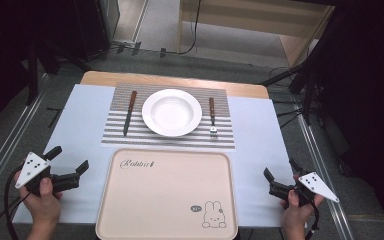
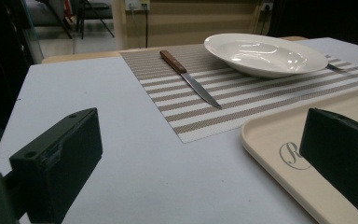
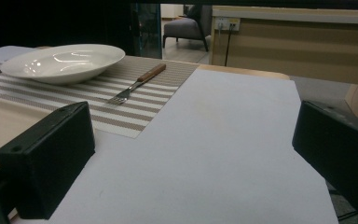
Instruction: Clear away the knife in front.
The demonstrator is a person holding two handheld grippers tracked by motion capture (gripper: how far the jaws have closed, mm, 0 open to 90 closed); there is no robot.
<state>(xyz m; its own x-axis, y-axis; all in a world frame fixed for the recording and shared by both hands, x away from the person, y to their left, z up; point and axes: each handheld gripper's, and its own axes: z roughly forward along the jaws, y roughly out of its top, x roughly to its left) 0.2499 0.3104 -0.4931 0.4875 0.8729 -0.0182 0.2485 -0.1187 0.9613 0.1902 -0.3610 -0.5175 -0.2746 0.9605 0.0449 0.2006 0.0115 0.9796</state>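
White plate between knife and fork.

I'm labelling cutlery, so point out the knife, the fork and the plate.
knife [image 1: 129, 113], high view, where handle meets blade
fork [image 1: 212, 119], high view, mid shaft
plate [image 1: 172, 126], high view, near rim

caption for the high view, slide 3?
Both grippers, left and right, open beside an empty tray; plate, knife, fork on placemat.

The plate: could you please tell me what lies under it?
The plate rests on the striped placemat, between knife and fork. The mat beneath the plate is covered.
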